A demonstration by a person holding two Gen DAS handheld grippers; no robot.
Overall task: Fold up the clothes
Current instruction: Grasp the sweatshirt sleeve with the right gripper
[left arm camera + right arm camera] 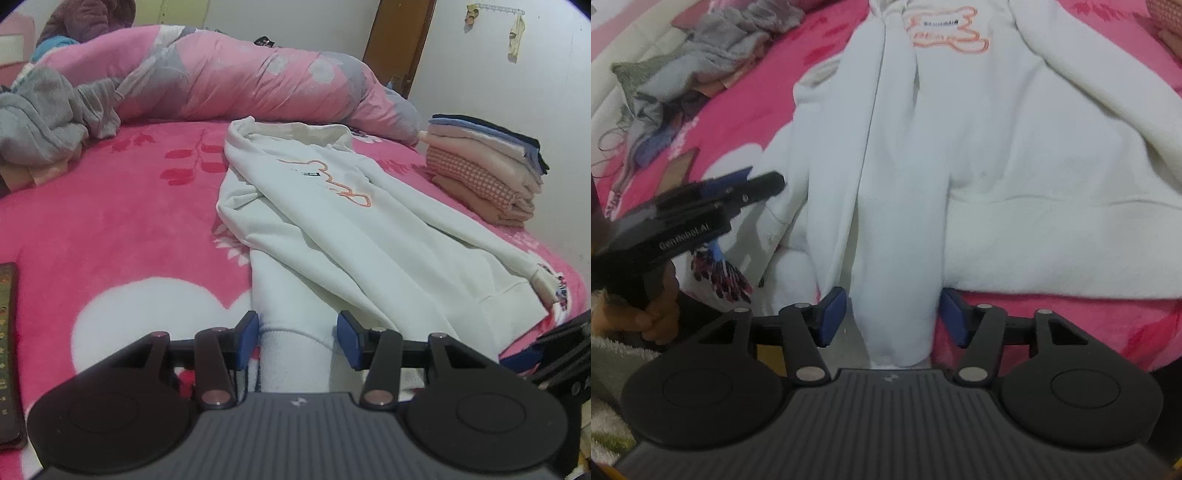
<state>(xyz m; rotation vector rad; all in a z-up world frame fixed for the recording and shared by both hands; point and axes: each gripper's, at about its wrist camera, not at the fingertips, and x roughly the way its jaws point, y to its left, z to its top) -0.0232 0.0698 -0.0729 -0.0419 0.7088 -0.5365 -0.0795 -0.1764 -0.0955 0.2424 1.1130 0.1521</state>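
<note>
Hoodie (354,229) lies front-up on the pink bed (110,221), one sleeve drawn across its body — mid-fold, I judge. Left tool (297,338) and right tool (892,317) both straddle cloth, released; next calls for pinching.

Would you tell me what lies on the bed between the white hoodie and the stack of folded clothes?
Nothing: in the left wrist view, only bare pink blanket separates the white hoodie from the stack of folded clothes.
</note>
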